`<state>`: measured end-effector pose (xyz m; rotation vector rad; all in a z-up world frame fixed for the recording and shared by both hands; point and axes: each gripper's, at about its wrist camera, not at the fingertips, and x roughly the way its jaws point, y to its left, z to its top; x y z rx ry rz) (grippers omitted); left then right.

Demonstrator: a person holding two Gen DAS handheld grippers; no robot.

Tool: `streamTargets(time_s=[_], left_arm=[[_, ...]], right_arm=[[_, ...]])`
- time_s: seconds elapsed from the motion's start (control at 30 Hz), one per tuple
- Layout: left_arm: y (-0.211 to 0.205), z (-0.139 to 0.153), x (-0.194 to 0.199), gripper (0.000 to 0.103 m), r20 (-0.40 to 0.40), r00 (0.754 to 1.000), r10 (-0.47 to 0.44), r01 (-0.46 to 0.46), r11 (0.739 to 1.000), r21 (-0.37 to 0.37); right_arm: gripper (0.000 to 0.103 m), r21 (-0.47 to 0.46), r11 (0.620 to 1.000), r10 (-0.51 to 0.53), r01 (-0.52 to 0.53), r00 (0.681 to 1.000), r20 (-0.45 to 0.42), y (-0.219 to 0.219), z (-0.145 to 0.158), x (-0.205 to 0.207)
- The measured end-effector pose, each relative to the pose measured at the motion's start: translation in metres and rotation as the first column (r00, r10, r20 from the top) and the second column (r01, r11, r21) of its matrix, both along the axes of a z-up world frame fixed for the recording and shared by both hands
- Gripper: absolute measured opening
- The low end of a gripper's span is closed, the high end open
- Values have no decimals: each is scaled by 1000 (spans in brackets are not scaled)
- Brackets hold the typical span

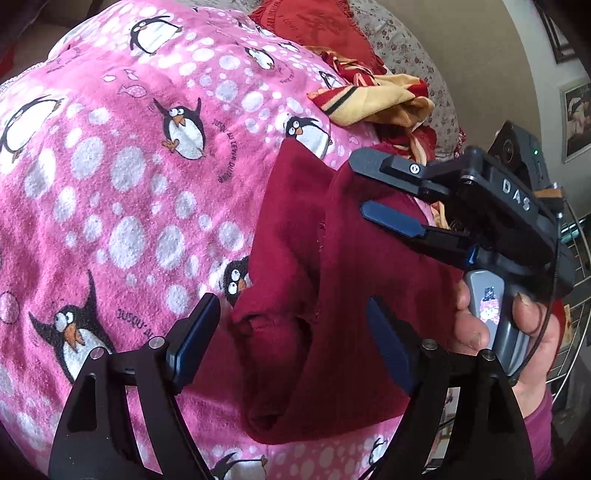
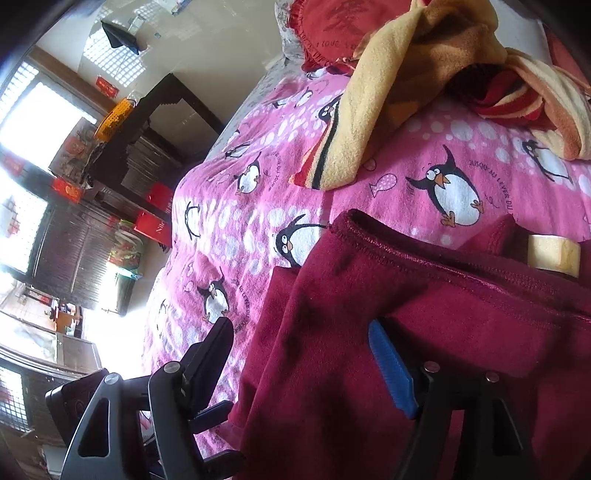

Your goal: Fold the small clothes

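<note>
A dark red garment (image 1: 332, 280) lies partly folded on a pink penguin blanket (image 1: 129, 192). My left gripper (image 1: 291, 347) is open just above the garment's near end, its fingers to either side of a fold. My right gripper (image 1: 364, 184) shows in the left wrist view, open over the garment's far right edge. In the right wrist view the right gripper (image 2: 303, 350) is open above the red garment (image 2: 424, 314), one finger over the blanket, one over the cloth. The blanket also shows there (image 2: 406, 155).
A heap of yellow and red striped cloth (image 1: 373, 99) lies beyond the garment, and also shows in the right wrist view (image 2: 406, 74). A red cushion (image 1: 314, 26) sits at the bed's head. A roll of tape (image 2: 552, 254) rests by the garment. Dark furniture (image 2: 147, 140) stands beside the bed.
</note>
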<state>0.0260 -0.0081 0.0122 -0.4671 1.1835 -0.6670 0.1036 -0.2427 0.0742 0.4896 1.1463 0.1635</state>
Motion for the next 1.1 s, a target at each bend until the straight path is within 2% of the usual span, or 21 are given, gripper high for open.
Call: streamTargets(time_s=[0.07,0.13,0.17,0.2,0.27,0.37,0.53,0.7,0.77,0.8,0.83,0.93,1.1], left_arm=[[-11,-3,-1,81,24,1000,-10,9,999,32],[-17,-2,-4,81,63,998,-19,17,1000,26],[-18,-1,-6,71,83,996,-13,11,1000,19],[-18,2,-9,53,106,994,-11,12,1000,-4],[-19,11,-16,42,163,986,-23,30,999,-37],[-25,27,-25,41,257,964,-66,80,996,-43],[-41,38,-32,40,306,944,-125,133,991,-5],[-47,39,-32,39,293,947,-132,134,991,14],[-50,40,-33,39,294,946,-136,130,991,41],[-56,41,-29,39,293,946,-137,126,990,56],[-57,41,-30,39,290,947,-138,126,990,61],[-63,45,-32,39,280,949,-147,132,988,75],[-82,56,-44,39,294,938,-184,161,982,101]], right_arm=[[74,-15,1000,8,-8,1000,-2,4,1,0],[75,-29,999,15,-15,1000,-7,8,1,0],[75,-34,999,18,-19,1000,-11,10,2,1],[75,-38,999,21,-21,1000,-16,10,2,1],[75,-52,998,28,-29,999,-29,12,2,2],[76,-81,995,51,-55,997,-56,18,3,8],[83,-134,983,113,-129,986,-124,37,2,23],[85,-268,909,249,-318,933,-261,70,-14,38],[74,-300,894,255,-333,928,-270,73,-17,40],[55,-334,883,247,-330,931,-268,73,-18,39],[44,-380,866,238,-325,936,-257,73,-17,37],[26,-371,886,226,-278,958,-178,61,-9,23],[21,-330,922,196,-202,979,-52,41,9,-9]])
